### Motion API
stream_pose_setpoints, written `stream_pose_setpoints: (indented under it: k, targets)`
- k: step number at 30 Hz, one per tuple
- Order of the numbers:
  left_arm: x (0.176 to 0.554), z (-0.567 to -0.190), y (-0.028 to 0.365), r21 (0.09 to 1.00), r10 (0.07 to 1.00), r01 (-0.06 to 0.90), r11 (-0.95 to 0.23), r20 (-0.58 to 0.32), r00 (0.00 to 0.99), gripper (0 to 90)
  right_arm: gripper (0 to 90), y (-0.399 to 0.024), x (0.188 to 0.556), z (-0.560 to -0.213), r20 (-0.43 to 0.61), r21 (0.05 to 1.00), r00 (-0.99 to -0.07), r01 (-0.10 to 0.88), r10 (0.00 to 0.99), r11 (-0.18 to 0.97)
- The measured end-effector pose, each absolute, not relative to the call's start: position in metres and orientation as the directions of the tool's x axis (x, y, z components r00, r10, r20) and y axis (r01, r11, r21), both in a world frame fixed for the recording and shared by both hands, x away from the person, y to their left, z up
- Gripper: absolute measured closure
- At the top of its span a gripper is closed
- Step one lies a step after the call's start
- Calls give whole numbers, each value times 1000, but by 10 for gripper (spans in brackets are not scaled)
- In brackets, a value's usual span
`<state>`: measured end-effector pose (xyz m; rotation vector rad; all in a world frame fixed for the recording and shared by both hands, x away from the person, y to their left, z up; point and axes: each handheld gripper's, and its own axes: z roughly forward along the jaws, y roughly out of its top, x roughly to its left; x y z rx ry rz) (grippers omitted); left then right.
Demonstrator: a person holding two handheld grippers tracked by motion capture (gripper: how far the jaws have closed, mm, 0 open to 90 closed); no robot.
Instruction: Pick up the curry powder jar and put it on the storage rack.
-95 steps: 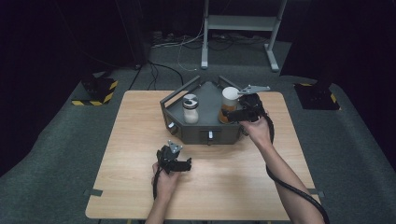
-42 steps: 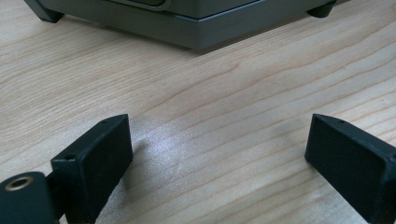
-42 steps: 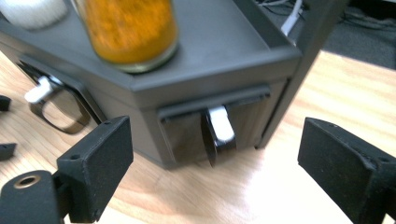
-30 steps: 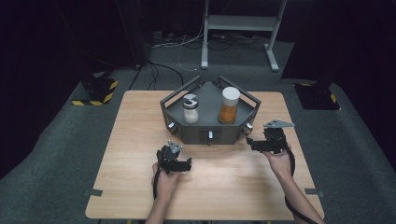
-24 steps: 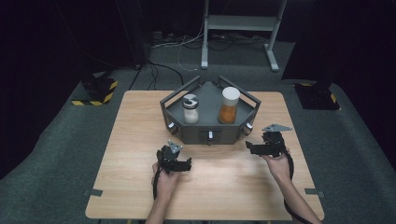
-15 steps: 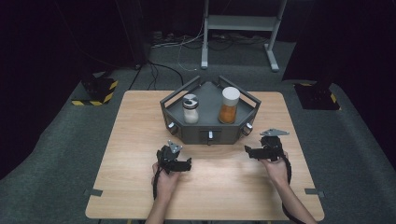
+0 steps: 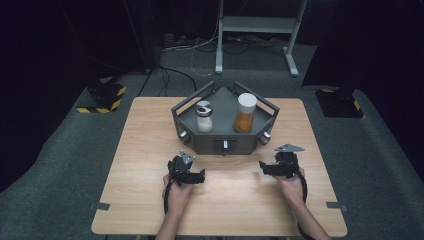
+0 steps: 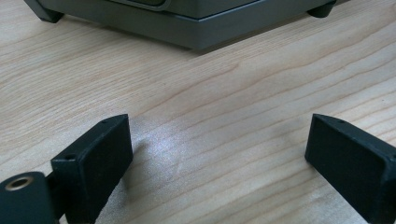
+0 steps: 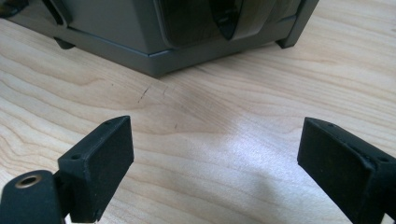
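Observation:
A dark grey angular rack [image 7: 225, 142] stands at the middle of the wooden table [image 7: 150, 130]. In it stand a small clear jar with a silver lid [image 7: 204, 116] on the left and a taller jar of orange contents with a white lid [image 7: 245, 112] on the right. My left gripper [image 7: 200, 176] rests low on the table in front of the rack's left part, open and empty [image 8: 219, 154]. To the right, my right gripper [image 7: 263, 167] sits low before the rack's right front corner, also open with nothing between its fingers [image 9: 215, 149]. The rack's base [image 9: 187, 42] lies just ahead of it.
The rack's lower edge [image 8: 187, 32] runs across the top of the left gripper view. Bare wood lies between the two grippers. Beyond the table are cables [image 7: 185, 55], a metal stand's legs [image 7: 255, 30] and black-and-yellow floor blocks [image 7: 105, 95].
My right gripper, which was at the orange jar in the rack, has left it standing there, drawn back toward the person and sunk to the table. The left gripper has stayed put.

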<state>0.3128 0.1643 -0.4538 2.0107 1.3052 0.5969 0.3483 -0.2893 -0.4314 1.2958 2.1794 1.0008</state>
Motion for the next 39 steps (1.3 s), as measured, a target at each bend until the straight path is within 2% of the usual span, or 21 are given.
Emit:
stream_pose_setpoints:
  k: [16,39]
  targets:
    - [313,-454,164,734,917,616,-285,22,398,74,105,-272,341,-445,-23,753,-491,565,871,338]
    - [313,-454,164,734,917,617,-285,22,398,74,103,-263,340,-454,-15,746,-497,573,868,341]
